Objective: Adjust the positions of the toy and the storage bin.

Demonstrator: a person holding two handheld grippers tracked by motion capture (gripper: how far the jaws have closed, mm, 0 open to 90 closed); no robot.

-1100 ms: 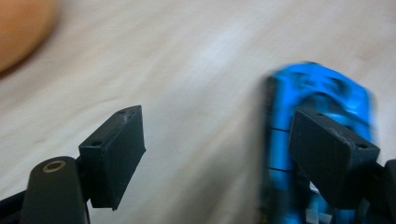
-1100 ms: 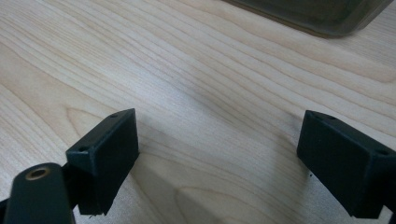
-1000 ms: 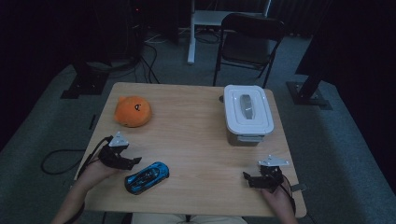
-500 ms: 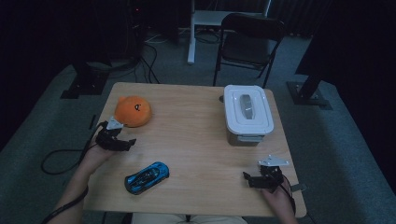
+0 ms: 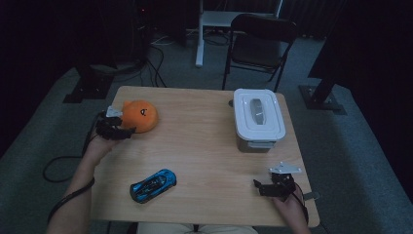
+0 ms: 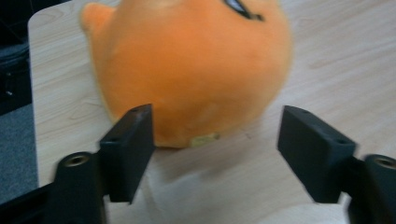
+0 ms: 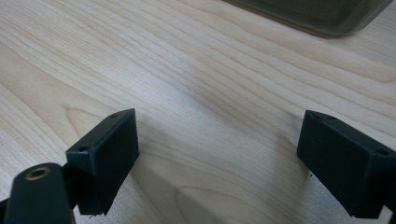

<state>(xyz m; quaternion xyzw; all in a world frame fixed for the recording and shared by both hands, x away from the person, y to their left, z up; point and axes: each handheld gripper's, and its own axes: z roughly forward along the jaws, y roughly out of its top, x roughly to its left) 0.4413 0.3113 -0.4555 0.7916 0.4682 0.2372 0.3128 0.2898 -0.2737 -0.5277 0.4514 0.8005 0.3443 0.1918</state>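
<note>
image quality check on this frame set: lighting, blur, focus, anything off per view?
High view: dim, surroundings near black, yet the light wooden table, round orange plush toy, blue toy car and white lidded box stay readable. Left gripper view: brighter, the plush soft and slightly blurred. Right gripper view: wood grain sharp, soft shadows under the jaws, no glare.

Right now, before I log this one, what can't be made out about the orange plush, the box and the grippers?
- Orange plush toy: left gripper view cuts off its top and face; contact with the left gripper unclear.
- Lidded box: contents hidden by the closed lid, high view; right gripper view crops it to a corner.
- Right gripper: jaw gap too small and dim, high view.
</note>
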